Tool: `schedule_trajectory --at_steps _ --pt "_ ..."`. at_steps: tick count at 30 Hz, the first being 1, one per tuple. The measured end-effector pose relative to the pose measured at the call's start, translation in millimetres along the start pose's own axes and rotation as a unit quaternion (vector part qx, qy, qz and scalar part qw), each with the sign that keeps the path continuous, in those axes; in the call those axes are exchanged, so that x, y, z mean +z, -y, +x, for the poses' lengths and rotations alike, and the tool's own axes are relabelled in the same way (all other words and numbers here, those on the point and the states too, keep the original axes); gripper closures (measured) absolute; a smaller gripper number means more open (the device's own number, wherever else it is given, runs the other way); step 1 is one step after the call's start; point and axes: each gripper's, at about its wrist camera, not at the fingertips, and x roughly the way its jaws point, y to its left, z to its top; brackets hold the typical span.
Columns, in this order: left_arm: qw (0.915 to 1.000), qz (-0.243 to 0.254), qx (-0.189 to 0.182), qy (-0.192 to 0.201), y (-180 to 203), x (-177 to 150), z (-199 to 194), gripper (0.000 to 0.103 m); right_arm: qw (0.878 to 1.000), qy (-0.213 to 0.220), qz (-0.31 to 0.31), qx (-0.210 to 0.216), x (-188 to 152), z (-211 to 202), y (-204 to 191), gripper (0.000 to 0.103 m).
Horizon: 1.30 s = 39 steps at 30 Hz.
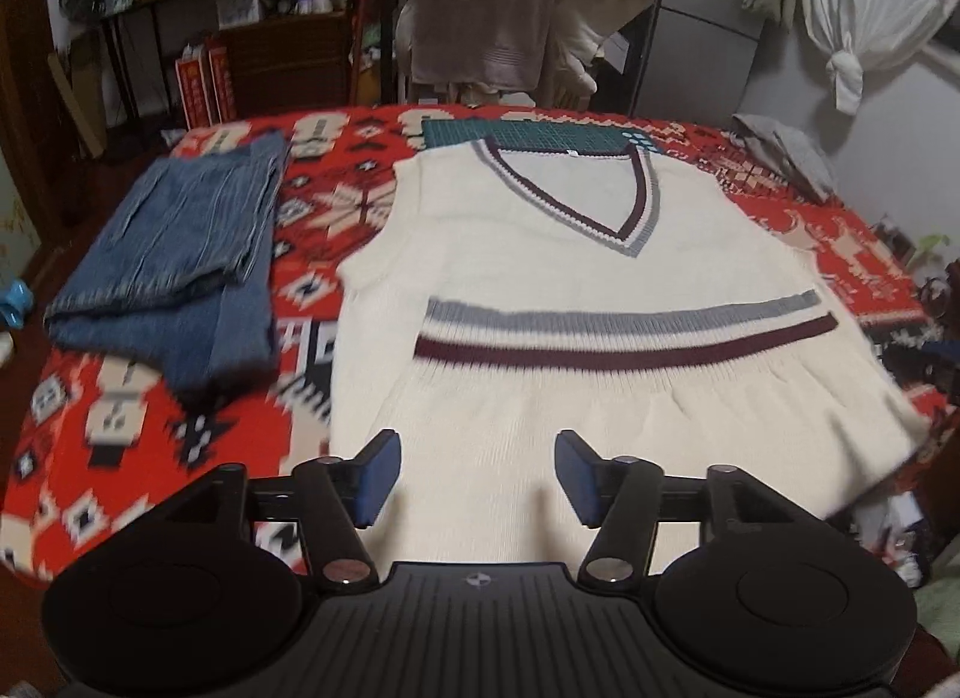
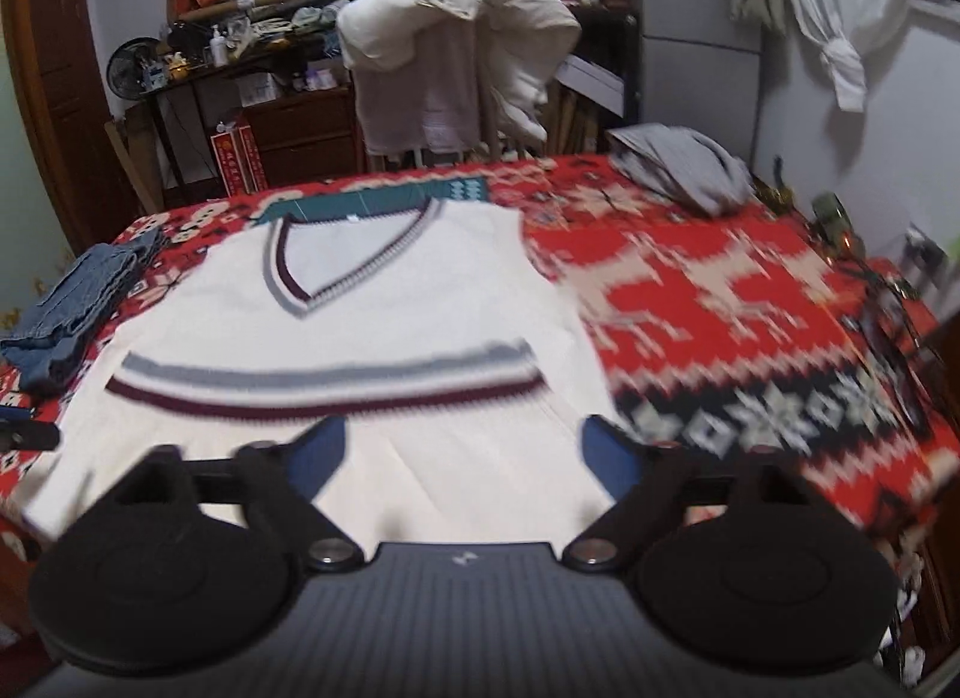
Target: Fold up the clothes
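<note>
A cream knit vest (image 1: 540,254) with a maroon-and-grey V-neck and two chest stripes lies flat, face up, on the red patterned table cover (image 1: 180,446). My left gripper (image 1: 477,473) hovers open above the vest's hem, left of centre, with nothing between its blue pads. The same vest (image 2: 372,302) shows in the right wrist view, where my right gripper (image 2: 462,461) stands open over the hem's right part, holding nothing.
Folded blue jeans (image 1: 174,272) lie left of the vest. A crumpled grey garment (image 2: 690,170) sits at the table's far right corner. A teal mat (image 1: 528,137) peeks from under the collar. A chair (image 1: 516,8) piled with clothes stands behind the table.
</note>
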Motion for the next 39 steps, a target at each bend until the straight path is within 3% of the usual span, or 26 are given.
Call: schedule_trajectory --at_steps 2,8,12,15,23,31,39 --pt "0.9998 0.019 0.005 -0.003 11.3 5.8 13.9 0.034 1.000 -0.012 -0.020 0.005 5.5 18.6 -11.0 0.005" --pt "0.9985 0.041 0.003 -0.036 23.3 4.4 50.6 0.031 0.996 -0.047 -0.071 -0.014 -2.4 60.2 -30.4 0.001" --pt "0.9984 0.042 0.016 -0.033 21.8 -2.9 57.4 0.011 0.993 -0.081 -0.080 -0.020 -14.4 77.6 -32.7 0.000" --pt "0.9989 0.020 0.021 -0.038 13.9 -3.0 62.0 0.000 0.995 -0.077 -0.056 -0.019 -21.1 78.5 -27.2 0.000" --pt "0.9991 0.002 0.018 -0.039 12.0 -3.3 63.4 0.000 0.995 -0.080 -0.046 -0.024 -19.7 80.1 -24.7 0.000" --pt "0.9998 0.002 0.016 -0.009 10.5 -11.6 60.3 0.000 0.995 -0.084 -0.042 -0.031 -17.5 77.2 -27.0 0.000" --pt "0.9999 0.009 0.010 -0.003 9.2 -12.8 60.4 0.000 0.997 -0.057 -0.044 -0.022 -26.1 73.6 -24.4 0.000"
